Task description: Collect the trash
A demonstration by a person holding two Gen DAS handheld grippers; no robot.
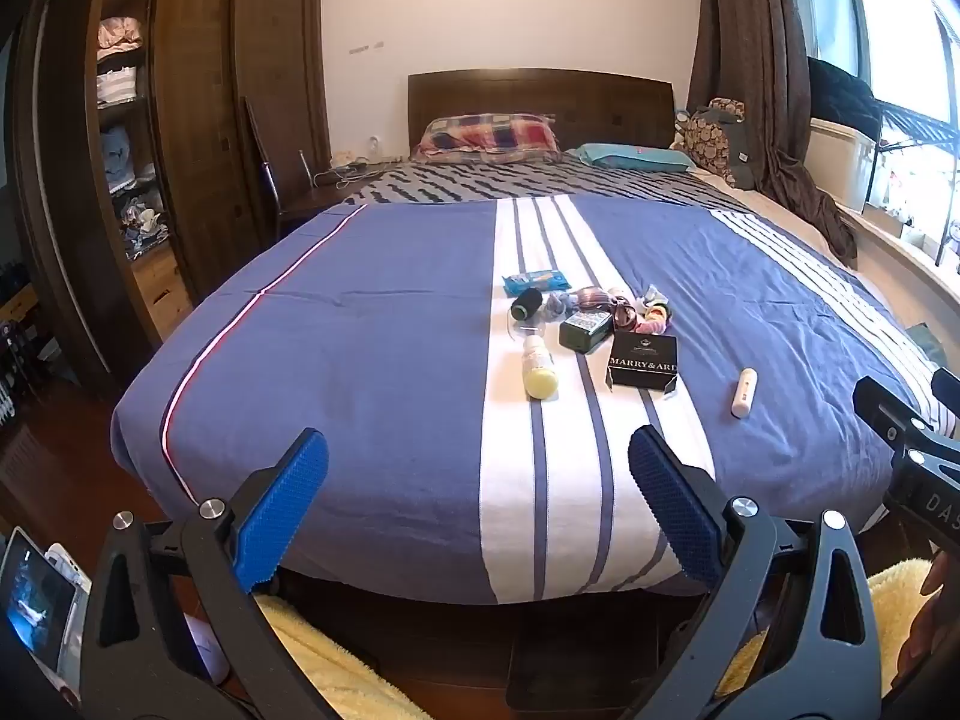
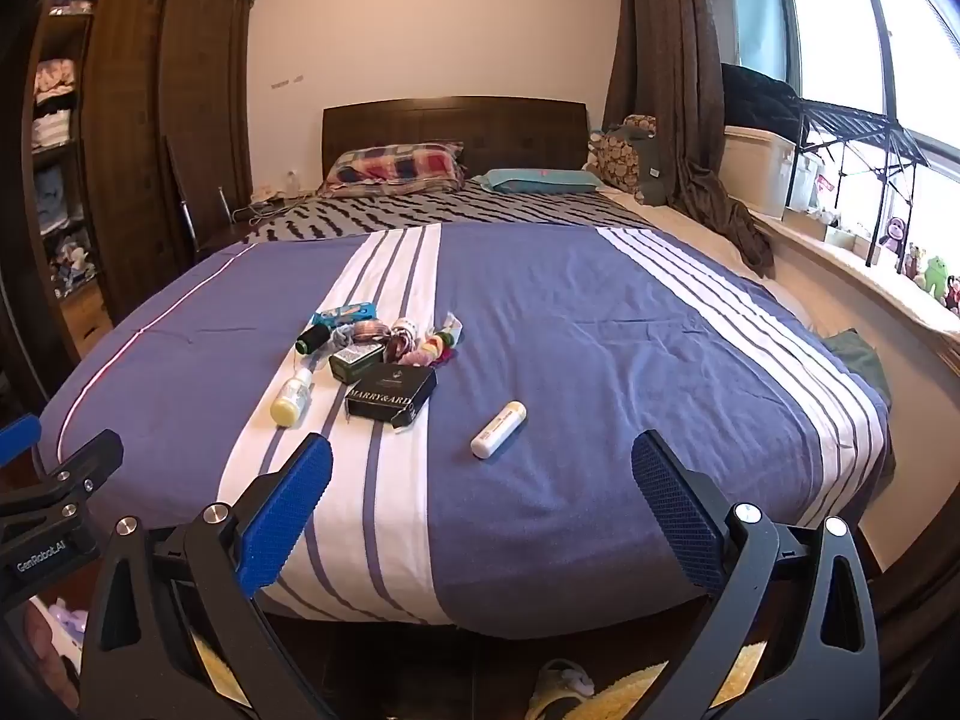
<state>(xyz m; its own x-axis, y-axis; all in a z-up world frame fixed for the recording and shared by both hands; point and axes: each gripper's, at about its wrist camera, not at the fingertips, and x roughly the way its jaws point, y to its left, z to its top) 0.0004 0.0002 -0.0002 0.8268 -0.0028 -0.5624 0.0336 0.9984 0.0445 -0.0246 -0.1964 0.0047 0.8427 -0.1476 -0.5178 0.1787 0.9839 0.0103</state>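
A cluster of small items lies mid-bed on the blue striped cover (image 1: 384, 324): a black "MARRY&ARD" box (image 1: 643, 360), a dark green box (image 1: 585, 330), a small bottle with a yellow end (image 1: 538, 369), a dark thread spool (image 1: 526, 305), a blue packet (image 1: 536, 281), crumpled wrappers (image 1: 624, 306) and a white tube (image 1: 743, 393) lying apart to the right. The same box (image 2: 390, 399), bottle (image 2: 291, 399) and tube (image 2: 498, 429) show in the right wrist view. My left gripper (image 1: 478, 468) and right gripper (image 2: 482, 468) are open and empty, held near the bed's foot, short of the items.
A dark wooden wardrobe (image 1: 198, 120) with open shelves stands left. Pillows (image 1: 489, 132) and the headboard (image 1: 540, 90) are at the far end. Brown curtains (image 2: 672, 90), a window sill with toys (image 2: 912, 264) and a rack are on the right. Yellow fabric (image 1: 336, 660) lies below the grippers.
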